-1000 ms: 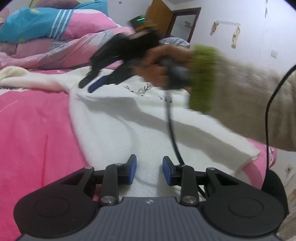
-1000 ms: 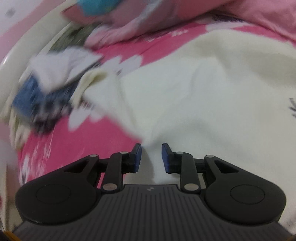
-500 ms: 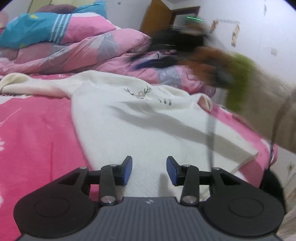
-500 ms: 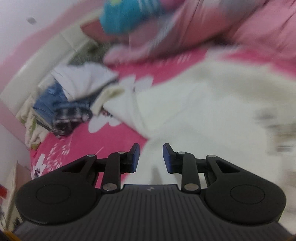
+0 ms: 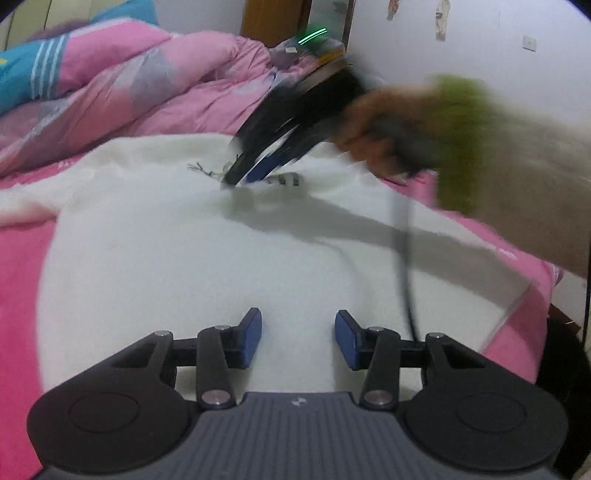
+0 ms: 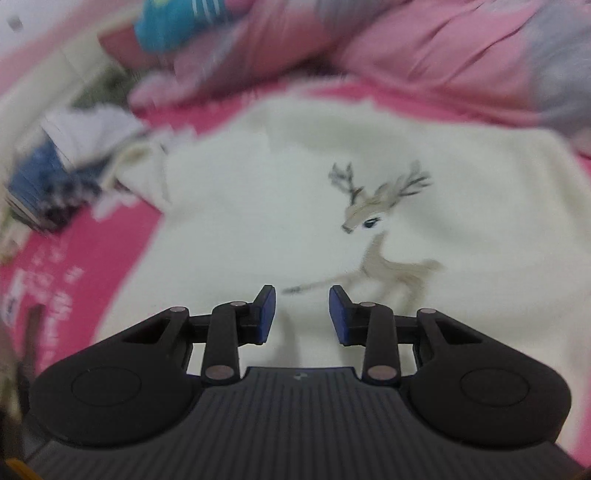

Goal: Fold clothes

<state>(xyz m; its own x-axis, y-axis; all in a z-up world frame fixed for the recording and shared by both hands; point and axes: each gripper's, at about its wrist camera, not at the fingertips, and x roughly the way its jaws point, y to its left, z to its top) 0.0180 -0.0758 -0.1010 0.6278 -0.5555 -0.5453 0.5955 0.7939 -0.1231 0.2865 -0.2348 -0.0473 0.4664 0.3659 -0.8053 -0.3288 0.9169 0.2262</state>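
A cream sweater [image 5: 166, 266] with a deer print [image 6: 380, 221] lies spread flat on the pink bed sheet [image 5: 18, 295]. My left gripper [image 5: 298, 325] hovers over the sweater's near part, open, with nothing between its blue pads. My right gripper [image 6: 302, 299] points down at the sweater [image 6: 240, 221] just short of the deer; its jaws are opening with nothing between them. In the left wrist view the right gripper [image 5: 247, 170] is a dark blur over the print, held by a hand [image 5: 376, 122] in a green-cuffed sleeve.
A bunched pink quilt [image 5: 147, 92] lies along the far side of the bed. A stack of blue and white clothes [image 6: 48, 177] sits beyond the sweater's sleeve. A black cable [image 5: 404, 277] hangs from the right gripper across the sweater. A wooden door [image 5: 273, 14] stands behind.
The right gripper lifted, then came down over the deer print, which has come into its view. Both grippers' jaws stand wider than before. The left gripper has shifted along the sweater.
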